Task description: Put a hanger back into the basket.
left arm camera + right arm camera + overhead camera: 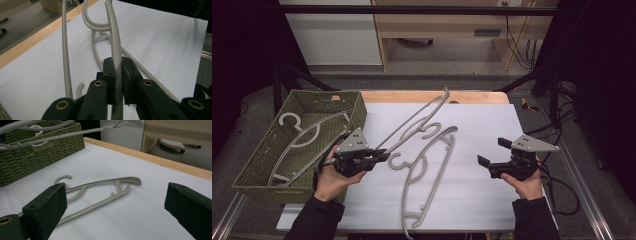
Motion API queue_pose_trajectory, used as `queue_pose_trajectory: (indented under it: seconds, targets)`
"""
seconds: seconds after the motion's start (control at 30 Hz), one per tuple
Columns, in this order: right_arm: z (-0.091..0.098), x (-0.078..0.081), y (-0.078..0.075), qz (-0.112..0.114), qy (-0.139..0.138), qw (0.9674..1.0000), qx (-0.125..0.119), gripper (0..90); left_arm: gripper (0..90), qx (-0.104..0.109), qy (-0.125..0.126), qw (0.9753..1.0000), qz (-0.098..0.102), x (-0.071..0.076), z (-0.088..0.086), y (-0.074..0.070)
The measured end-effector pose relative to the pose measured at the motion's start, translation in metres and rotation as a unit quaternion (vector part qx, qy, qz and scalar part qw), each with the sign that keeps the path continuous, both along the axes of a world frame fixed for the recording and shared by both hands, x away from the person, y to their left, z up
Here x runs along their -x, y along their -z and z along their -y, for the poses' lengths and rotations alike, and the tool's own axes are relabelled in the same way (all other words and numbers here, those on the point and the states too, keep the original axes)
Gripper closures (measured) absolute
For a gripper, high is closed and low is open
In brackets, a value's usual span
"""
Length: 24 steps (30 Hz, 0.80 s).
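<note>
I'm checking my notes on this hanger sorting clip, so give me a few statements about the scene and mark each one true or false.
1. The left gripper is shut on a grey hanger. True.
2. The right gripper is clamped on a hanger. False: its jaws stand open with nothing between them.
3. A hanger in the basket lies in the green woven basket. True.
4. The basket sits at the right end of the table. False: it sits at the left end.
5. A second hanger lies flat on the white sheet. True.
</note>
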State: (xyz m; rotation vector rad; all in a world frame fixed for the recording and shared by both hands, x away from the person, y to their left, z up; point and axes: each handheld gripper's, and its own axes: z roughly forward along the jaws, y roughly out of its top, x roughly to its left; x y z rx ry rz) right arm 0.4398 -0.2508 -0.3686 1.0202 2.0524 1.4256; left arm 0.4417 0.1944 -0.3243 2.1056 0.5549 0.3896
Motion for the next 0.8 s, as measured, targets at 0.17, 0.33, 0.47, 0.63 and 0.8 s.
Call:
queue_pose_trajectory:
  seconds: [0.17, 0.33, 0.47, 0.63, 0.8]
  targets:
    - [0.0, 0.0, 0.0, 0.0, 0.001, 1.0, 0.0, 4.5, 82.2, -0.004, -0.005, 1.0, -0.006, -0.006, -0.013, -0.019]
    - [0.0, 0.0, 0.0, -0.001, 0.002, 1.0, -0.001, 4.4, 82.3, -0.009, -0.017, 0.9998, -0.011, -0.013, -0.03, -0.034]
    - [0.0, 0.0, 0.0, -0.002, 0.0, 1.0, 0.0, 4.5, 82.3, -0.02, -0.03, 0.9993, -0.01, -0.017, -0.044, -0.042]
    - [0.0, 0.0, 0.0, -0.001, 0.0, 1.0, 0.002, 4.4, 82.2, -0.016, -0.044, 0.9989, -0.006, -0.02, -0.069, -0.05]
    - [0.0, 0.0, 0.0, -0.001, 0.002, 1.0, 0.002, 4.4, 82.2, -0.012, -0.058, 0.9982, -0.01, -0.02, -0.098, -0.054]
